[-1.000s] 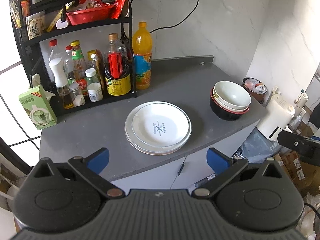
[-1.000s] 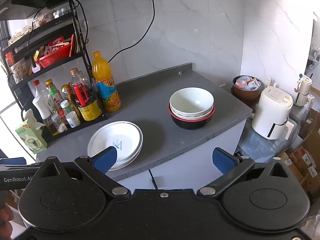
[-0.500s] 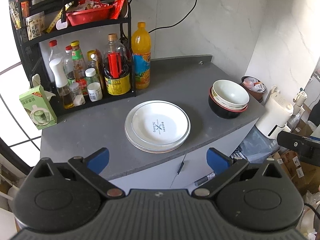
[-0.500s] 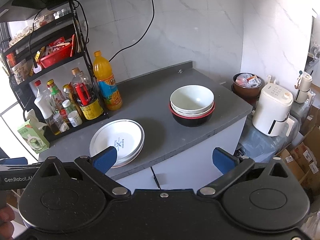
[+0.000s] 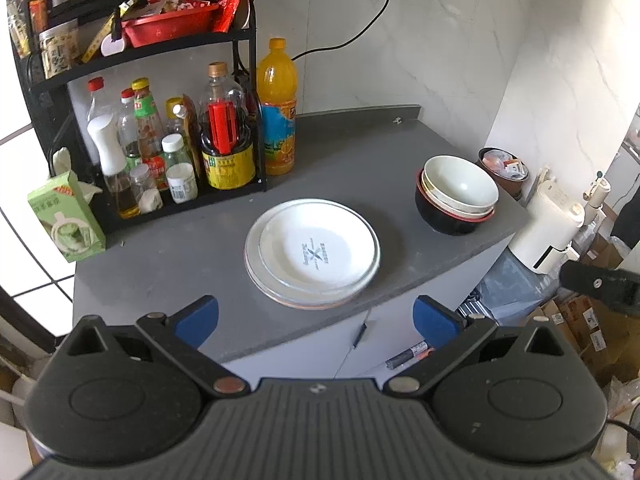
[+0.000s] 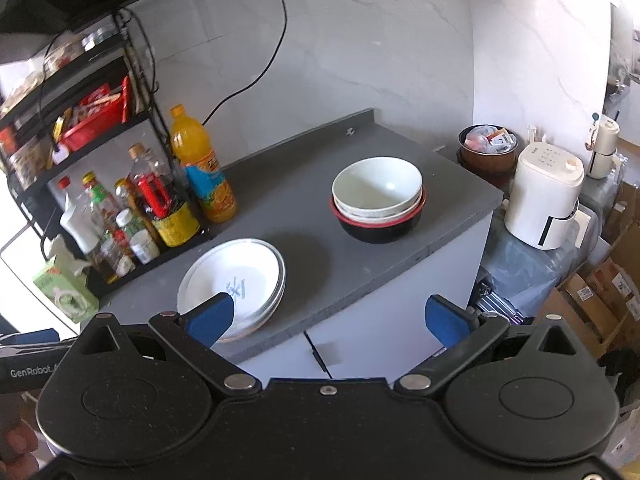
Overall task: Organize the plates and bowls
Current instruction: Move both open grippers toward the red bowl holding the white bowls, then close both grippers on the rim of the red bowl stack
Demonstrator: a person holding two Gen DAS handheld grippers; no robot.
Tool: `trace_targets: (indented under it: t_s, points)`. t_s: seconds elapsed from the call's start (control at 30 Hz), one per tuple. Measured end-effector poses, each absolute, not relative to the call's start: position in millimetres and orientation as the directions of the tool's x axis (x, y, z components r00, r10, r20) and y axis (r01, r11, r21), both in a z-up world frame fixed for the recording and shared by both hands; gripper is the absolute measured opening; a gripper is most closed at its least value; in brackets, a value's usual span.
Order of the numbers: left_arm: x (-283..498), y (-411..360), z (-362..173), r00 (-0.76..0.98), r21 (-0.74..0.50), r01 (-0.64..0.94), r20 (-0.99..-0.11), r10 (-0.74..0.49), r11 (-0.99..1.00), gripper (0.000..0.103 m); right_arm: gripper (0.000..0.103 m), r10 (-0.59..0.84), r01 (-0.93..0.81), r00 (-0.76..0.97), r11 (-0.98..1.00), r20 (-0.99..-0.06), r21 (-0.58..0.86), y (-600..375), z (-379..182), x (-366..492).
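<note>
The stack of plates (image 5: 312, 254) lies near the front edge of the grey counter (image 5: 360, 152), directly ahead of and below the left gripper (image 5: 316, 316), centred between its blue pads; being round, the stack offers no long axis to align to. The nested bowls (image 6: 376, 204), white ones seated in a black, red-rimmed one, stand to the right of the plates, well apart from them, close to the counter's right edge and ahead of the right gripper (image 6: 328, 320). In my judgement the left gripper is the nearer to the plates and the right to the bowls. Both grippers hover off the counter's front edge with jaws spread wide and nothing held. Both stacks appear already gathered, so little seems left to sort. A black rack of bottles (image 5: 168, 152) occupies the far left, an orange drink bottle (image 5: 277, 108) just beside it. A white appliance (image 6: 546, 204) stands below to the right, beyond the counter.
</note>
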State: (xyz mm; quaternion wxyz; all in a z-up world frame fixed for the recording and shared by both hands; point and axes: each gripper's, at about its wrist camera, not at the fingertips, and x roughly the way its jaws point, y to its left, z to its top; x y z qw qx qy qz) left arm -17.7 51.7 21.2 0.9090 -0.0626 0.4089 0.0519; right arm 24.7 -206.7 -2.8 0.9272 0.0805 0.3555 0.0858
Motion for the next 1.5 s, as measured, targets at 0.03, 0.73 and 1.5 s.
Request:
trace_targets:
  t_s: [0.03, 0.73, 1.5]
  points:
    - [-13.7, 54.2, 21.0, 0.662, -0.07, -0.141, -0.748, 0.041, 0.988, 0.103, 0.103, 0.203, -0.091, 0.74, 0.975, -0.641, 0.204, -206.1, -3.7, 27.7]
    - [125.0, 45.9, -17.4, 0.637, -0.142, -0.04, -0.766, -0.084, 0.989, 0.1, 0.096, 0.141, 0.072, 0.75, 0.954, -0.647, 0.291, -254.7, -52.6, 134.6]
    - [272.7, -56.7, -87.1, 0.562, -0.282, -0.081, -0.805, -0.19, 0.956, 0.071, 0.077, 0.314, 0.001, 0.62, 0.916, -0.719, 0.4, -316.9, -121.8, 279.3]
